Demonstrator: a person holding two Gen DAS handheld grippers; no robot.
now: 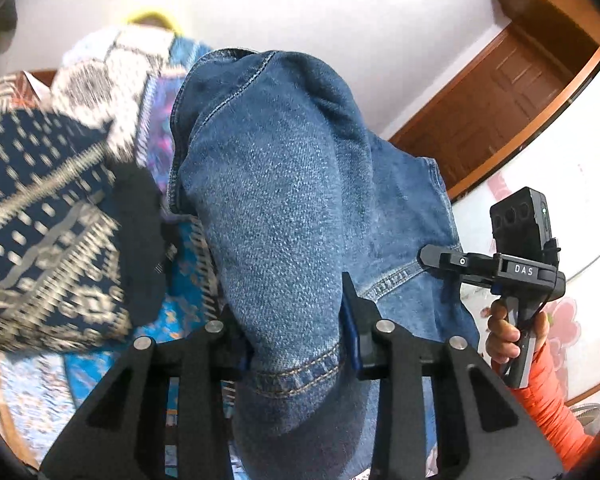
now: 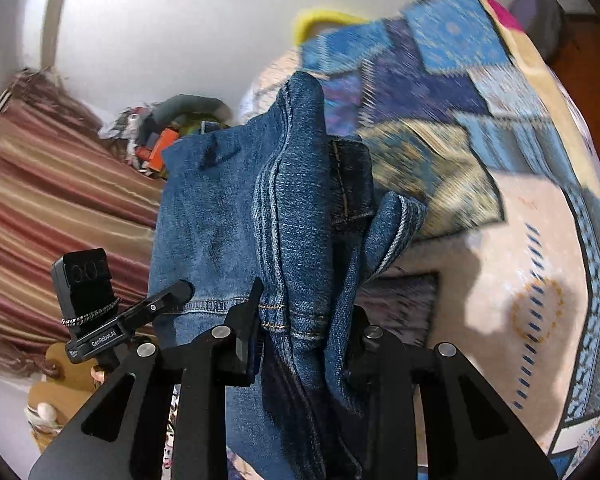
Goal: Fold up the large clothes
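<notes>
Two grippers hold one pair of blue jeans point(image 1: 284, 200) up off the bed, and that is about as far as the folding has got, by my reckoning. The denim hangs in thick bunched folds in the air, above the patterned bedspread point(image 2: 520, 260), not laid flat anywhere.

From the left wrist view, the left gripper point(image 1: 300, 344) has its jaws closed onto a stitched hem, with the cloth packed between them. From the right wrist view, the right gripper point(image 2: 304, 320) is likewise clamped on a seamed edge, its jaws pressed against a wad of several layers. Each tool shows up beside the jeans in the other's camera, so the two grips sit near each other on the garment.

I see no tidy crease and no squared-off stack, only a doubled-over, rumpled hang with a cuff or flap curling out on the side away from the striped curtain point(image 2: 60, 200). Whether the legs are already laid one on the other I cannot tell; the folds hide it.

Left to do, as I judge it: lower the jeans onto the bedspread, smooth them, then fold them over into a compact shape. Beyond the jeans, other patterned cloths point(image 1: 52, 220) lie heaped on the bed, blurred, and may be waiting their turn.
</notes>
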